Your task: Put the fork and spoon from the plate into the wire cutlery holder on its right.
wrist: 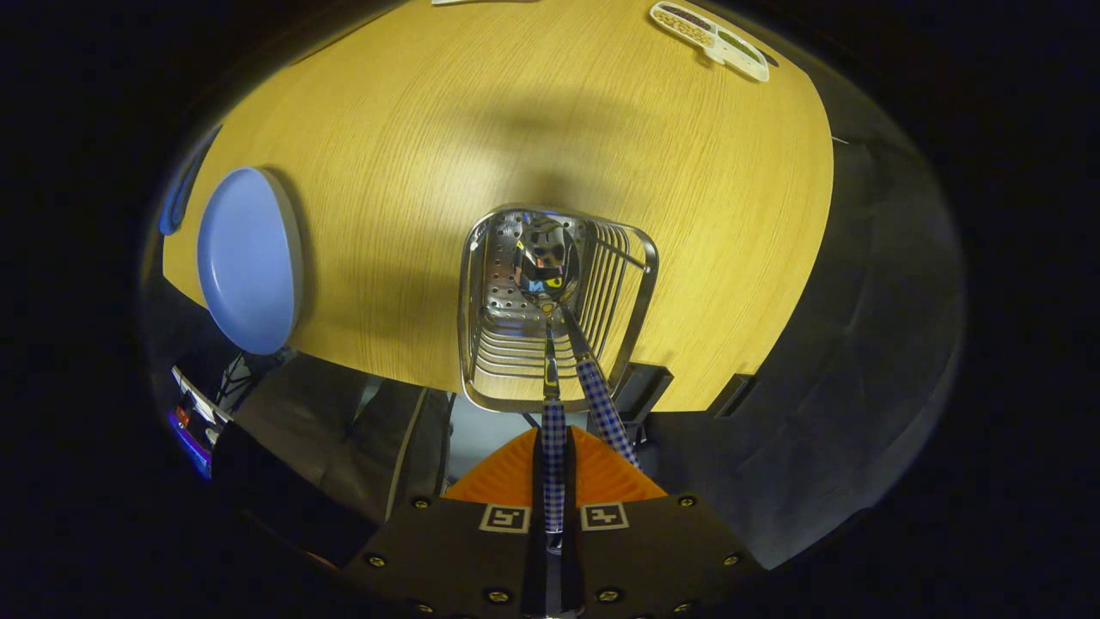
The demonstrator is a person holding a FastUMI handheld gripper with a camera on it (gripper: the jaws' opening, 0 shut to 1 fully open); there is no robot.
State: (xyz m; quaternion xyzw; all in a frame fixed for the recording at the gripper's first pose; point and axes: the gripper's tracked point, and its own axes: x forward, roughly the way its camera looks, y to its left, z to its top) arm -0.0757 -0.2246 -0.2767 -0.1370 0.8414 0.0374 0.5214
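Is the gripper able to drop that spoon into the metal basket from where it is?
Probably yes. The gripper is shut on the spoon, whose bowl already hangs inside the wire holder, beside the other checked handle. Nothing blocks the opening.

The claw (553, 481) is pointing steeply downward, its two fingers (593, 481) pressing close together and clamping the checked handle of the spoon (553, 447) between them.
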